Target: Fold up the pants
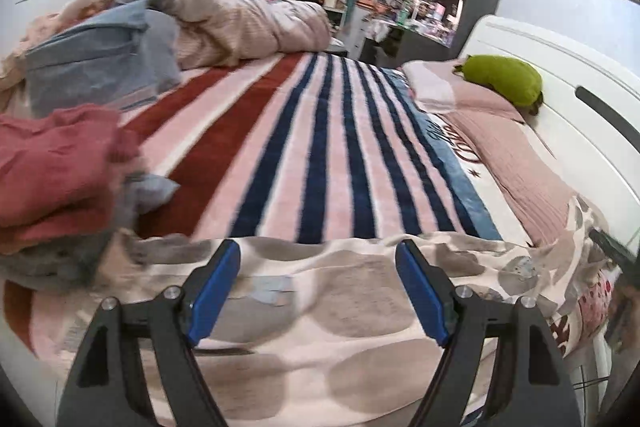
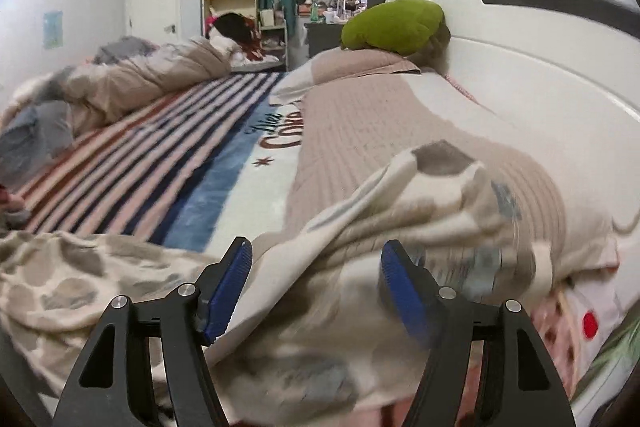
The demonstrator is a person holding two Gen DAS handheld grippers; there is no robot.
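The pants (image 1: 340,307), a cream pair printed with large grey-brown blotches, lie spread across the near edge of the bed, on top of the striped blanket (image 1: 320,147). They sit there probably because the open stretch of blanket gives a flat surface for folding, while the other laundry, a dark red garment (image 1: 56,163) and a blue-grey folded piece (image 1: 92,67), is heaped off to the left, out of the way.

The left gripper (image 1: 318,291) hovers just above the flat middle of the pants with its blue pads well apart and nothing pinched between them; the cloth lies beneath and ahead of it, smooth and low.

The right gripper (image 2: 316,291) also stands with its jaws parted, gripping nothing. Here the fabric (image 2: 420,211) is not flat: one end of the pants rises in a crumpled ridge just ahead of and partly between the fingers, draped up against the beige pillow (image 2: 400,131) near the white headboard (image 2: 520,67). Whether the cloth brushes the pads cannot be told through the blur.

Judging by this layout, the pants are laid out but the fold is not finished; the bunched end on the right looks like the part needing attention.
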